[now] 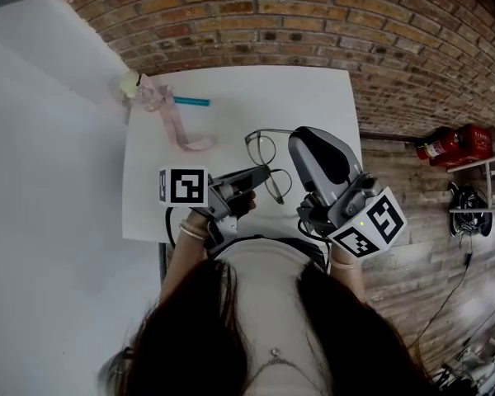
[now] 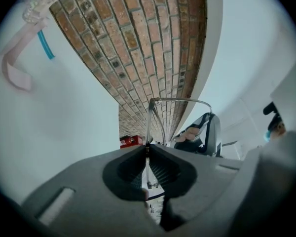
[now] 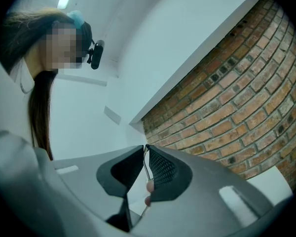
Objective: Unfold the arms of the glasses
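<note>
My left gripper point(image 2: 147, 146) reaches in from the left, jaws pinched tight on the glasses point(image 1: 262, 148), held just above the white table point(image 1: 256, 97). My right gripper point(image 3: 145, 147), tilted upward, clamps one thin arm.

Tabletop point(image 1: 313, 97) open right; ribbon point(image 1: 181, 132), blue stick point(image 1: 191, 101) left.

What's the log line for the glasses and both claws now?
left claw: shut on glasses | right claw: shut on glasses | glasses: held over table
</note>
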`<state>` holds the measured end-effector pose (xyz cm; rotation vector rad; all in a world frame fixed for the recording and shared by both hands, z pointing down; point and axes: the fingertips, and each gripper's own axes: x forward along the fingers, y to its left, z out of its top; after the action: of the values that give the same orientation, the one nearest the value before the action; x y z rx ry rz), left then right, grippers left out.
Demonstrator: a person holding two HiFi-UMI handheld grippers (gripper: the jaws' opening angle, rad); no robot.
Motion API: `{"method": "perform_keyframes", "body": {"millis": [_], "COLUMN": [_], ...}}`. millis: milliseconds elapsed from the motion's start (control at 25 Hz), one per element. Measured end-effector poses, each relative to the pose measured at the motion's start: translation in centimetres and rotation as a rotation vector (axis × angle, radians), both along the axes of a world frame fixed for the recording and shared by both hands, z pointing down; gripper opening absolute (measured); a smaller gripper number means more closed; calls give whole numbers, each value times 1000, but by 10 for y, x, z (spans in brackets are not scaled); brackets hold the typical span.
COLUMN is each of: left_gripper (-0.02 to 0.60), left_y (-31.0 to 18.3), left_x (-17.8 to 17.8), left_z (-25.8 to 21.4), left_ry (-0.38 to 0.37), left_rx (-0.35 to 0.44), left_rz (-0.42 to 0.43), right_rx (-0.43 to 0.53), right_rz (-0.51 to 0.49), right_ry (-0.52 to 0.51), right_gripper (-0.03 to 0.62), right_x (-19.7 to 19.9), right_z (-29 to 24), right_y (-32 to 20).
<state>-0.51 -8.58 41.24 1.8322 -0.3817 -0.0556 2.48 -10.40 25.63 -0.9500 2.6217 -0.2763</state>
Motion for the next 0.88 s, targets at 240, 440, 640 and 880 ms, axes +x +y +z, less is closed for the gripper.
{"method": "perform_keyframes", "body": {"millis": [240, 440, 640, 880], "left_gripper": [20, 20, 20, 20], "left_y": [-2, -4, -6, -8], "left_x": [-3, -4, -5, -8], "left_z": [0, -2, -2, -7], "left_ry": [11, 18, 24, 50], "left_rx": [-4, -5, -5, -10], "left_rz": [-15, -26, -37, -58], "right_rx": [5, 5, 6, 3], "right_rz": [-2, -5, -10, -19], "right_ry": [-1, -4, -3, 0], "right_gripper": [43, 44, 45, 53], "right_x": [-2, -2, -2, -3], "right_z": [-1, 0, 0, 0], "right_y": [1, 2, 2, 4]}}
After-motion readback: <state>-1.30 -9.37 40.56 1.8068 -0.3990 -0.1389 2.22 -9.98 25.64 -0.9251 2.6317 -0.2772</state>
